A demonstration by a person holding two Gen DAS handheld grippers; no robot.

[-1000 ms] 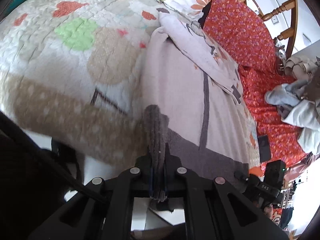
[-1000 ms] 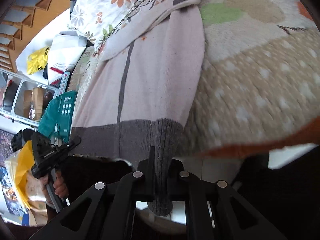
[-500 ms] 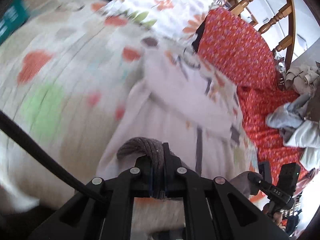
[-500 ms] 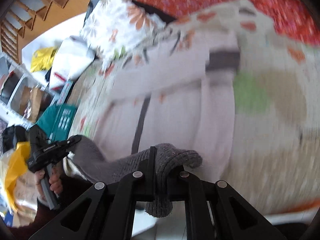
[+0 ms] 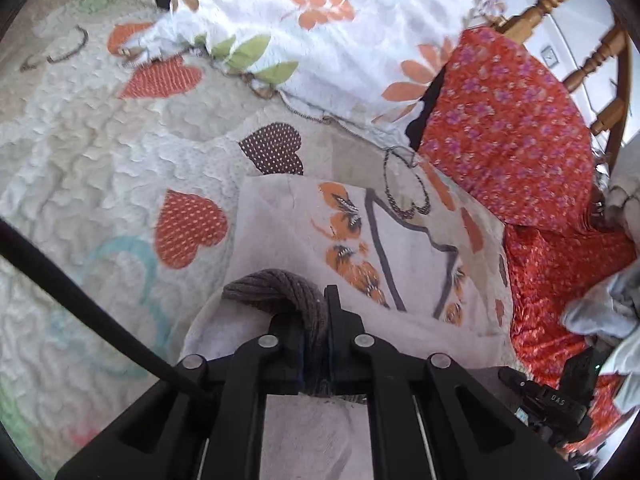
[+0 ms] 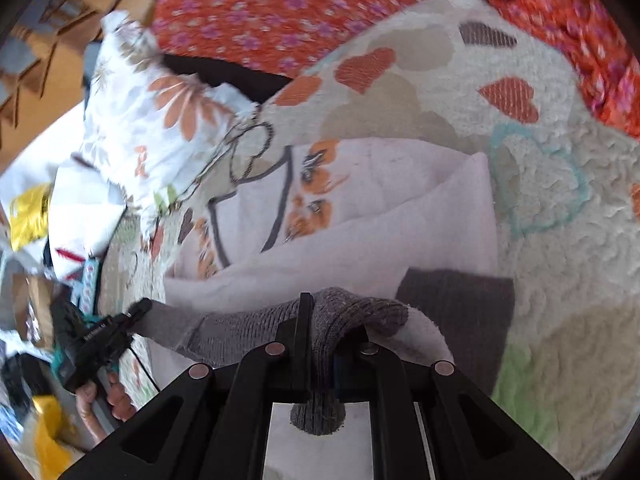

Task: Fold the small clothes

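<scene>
A small pale pink sweater (image 5: pixel 304 232) with orange flower print and a grey ribbed hem lies on the heart-patterned quilt (image 5: pixel 100 152). My left gripper (image 5: pixel 316 320) is shut on the grey hem (image 5: pixel 276 284) and holds it lifted over the sweater's body. My right gripper (image 6: pixel 320 332) is shut on the other end of the hem (image 6: pixel 352 312), which stretches left to the left gripper (image 6: pixel 100 336). The sweater (image 6: pixel 380 200) is doubled over, its lower part raised above the upper part. The right gripper also shows in the left wrist view (image 5: pixel 556 400).
A white floral pillow (image 5: pixel 340 20) lies at the far end of the quilt. A red flowered cloth (image 5: pixel 512 128) covers the area by a wooden chair (image 5: pixel 600 52). Loose grey and white clothes (image 5: pixel 600 304) are piled at right. Bags and clutter (image 6: pixel 36 216) sit beside the bed.
Both grippers have carried the grey hem up off the quilt's near edge and forward over the sweater's body, folding the lower half toward the collar end.
</scene>
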